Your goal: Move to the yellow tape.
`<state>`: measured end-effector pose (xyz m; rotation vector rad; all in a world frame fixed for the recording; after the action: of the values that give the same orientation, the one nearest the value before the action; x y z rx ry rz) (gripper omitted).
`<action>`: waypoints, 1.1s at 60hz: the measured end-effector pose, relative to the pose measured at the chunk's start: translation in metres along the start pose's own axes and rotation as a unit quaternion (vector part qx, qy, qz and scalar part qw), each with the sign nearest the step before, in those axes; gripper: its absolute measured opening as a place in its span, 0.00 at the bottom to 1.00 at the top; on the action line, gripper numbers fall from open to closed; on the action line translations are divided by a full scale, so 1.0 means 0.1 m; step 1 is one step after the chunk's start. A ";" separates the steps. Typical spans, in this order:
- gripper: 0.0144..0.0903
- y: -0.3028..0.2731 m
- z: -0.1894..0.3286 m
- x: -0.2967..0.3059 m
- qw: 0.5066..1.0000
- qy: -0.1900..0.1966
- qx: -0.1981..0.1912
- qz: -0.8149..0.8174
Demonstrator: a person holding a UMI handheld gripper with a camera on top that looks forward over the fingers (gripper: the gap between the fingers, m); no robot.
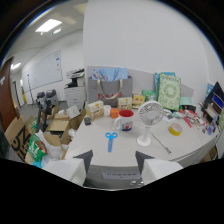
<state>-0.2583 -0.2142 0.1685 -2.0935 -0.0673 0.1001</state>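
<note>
The yellow tape (175,129) is a small roll lying flat on the white table (125,152), well beyond my fingers and off to their right, past a small white desk fan (148,117). My gripper (114,159) is open above the table's near edge, its two dark fingertips (86,158) pointing forward with nothing between them. Blue-handled scissors (109,139) lie just ahead of the fingers.
A white mug with a red rim (125,120) stands behind the scissors. Small boxes, a grey bag (110,91) and a green box (169,91) line the table's back. Cluttered items sit at the far right. Cardboard boxes (57,126) and office chairs stand on the floor at left.
</note>
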 end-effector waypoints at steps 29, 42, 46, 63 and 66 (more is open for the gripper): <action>0.92 0.39 -0.37 0.65 1.000 0.030 -0.005 -0.003; 0.92 0.60 -0.46 1.21 0.999 0.043 -0.015 -0.008; 0.92 0.66 -0.46 1.42 0.999 0.050 -0.019 -0.010; 0.92 0.77 -0.18 2.45 0.998 0.062 -0.033 -0.007; 0.92 0.76 -0.07 2.61 0.998 0.059 -0.038 -0.007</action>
<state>0.0028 -0.2349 0.0952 -2.1699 -0.0148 -0.0343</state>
